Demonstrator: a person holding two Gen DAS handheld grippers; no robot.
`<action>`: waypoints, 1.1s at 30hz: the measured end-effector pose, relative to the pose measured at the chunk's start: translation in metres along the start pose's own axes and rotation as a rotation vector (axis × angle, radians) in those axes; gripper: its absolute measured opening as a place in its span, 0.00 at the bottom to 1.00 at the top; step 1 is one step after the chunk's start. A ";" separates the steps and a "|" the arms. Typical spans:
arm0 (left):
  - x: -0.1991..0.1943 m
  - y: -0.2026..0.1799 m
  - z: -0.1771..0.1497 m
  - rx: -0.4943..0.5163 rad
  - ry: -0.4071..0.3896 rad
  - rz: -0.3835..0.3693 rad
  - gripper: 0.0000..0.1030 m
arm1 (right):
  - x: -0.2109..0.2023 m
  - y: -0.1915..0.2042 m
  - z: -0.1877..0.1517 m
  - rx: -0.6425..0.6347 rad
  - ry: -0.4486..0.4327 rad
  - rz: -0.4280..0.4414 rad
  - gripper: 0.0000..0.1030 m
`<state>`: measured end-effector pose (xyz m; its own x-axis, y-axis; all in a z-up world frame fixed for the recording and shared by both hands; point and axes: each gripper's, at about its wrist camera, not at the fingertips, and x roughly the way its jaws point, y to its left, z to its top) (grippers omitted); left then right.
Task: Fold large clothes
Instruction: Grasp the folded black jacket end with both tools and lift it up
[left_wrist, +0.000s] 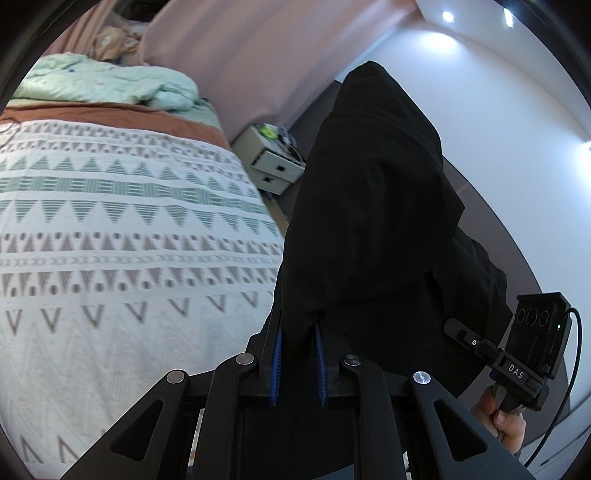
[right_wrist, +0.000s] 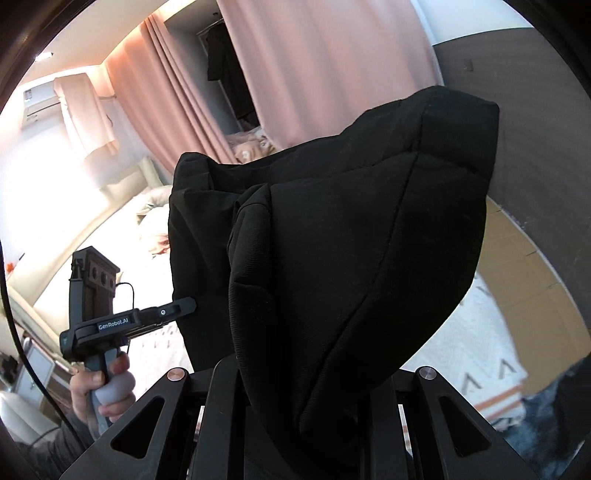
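A: Black garment (left_wrist: 369, 229) fills the middle of both wrist views, held up in the air above the patterned bedspread (left_wrist: 110, 240), which lies from 8 to 10 o'clock in the left view.

B: How would it handle?

A: It looks soft and limp, fairly thick, probably with some weight, since it hangs in heavy folds and bulges at the top. It should not slip much on rubbery pads. Seams and hems seem the best places to take hold, because a single layer pinched mid-panel would let the rest sag.

B: And the left gripper (left_wrist: 298, 354)?

A: Its blue fingers (left_wrist: 276, 365) stand a narrow gap apart at 6 o'clock with black cloth bunched between them, so it is clenched on an edge of the garment.

B: The right gripper (left_wrist: 458, 330)?

A: In the left view its body sits at 4 o'clock, one black finger reaching into the cloth. In its own view the garment (right_wrist: 351, 240) drapes right over the linkage at 6 o'clock and hides the fingertips. It appears to be gripping the fabric, but how far the jaws stand apart cannot be told.

B: Anything else?

A: The left gripper (right_wrist: 181, 308) shows at 8 o'clock in the right view, its finger touching the cloth's near edge. Pink curtains (right_wrist: 317, 74) hang behind at 12 o'clock.
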<state>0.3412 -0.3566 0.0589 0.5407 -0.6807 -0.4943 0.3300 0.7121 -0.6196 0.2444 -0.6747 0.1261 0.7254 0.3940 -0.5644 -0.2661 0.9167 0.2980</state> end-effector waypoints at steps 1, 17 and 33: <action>0.005 -0.007 -0.001 0.008 0.007 -0.010 0.15 | -0.005 -0.002 0.000 -0.002 0.000 -0.011 0.18; 0.118 -0.057 -0.018 0.028 0.160 -0.126 0.15 | 0.003 -0.094 0.007 0.082 0.045 -0.165 0.18; 0.267 0.013 -0.014 -0.067 0.339 -0.111 0.15 | 0.133 -0.224 -0.008 0.232 0.181 -0.284 0.18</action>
<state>0.4794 -0.5309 -0.0896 0.2132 -0.7798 -0.5886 0.3153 0.6252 -0.7140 0.3960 -0.8273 -0.0218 0.6202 0.1512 -0.7698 0.0946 0.9597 0.2647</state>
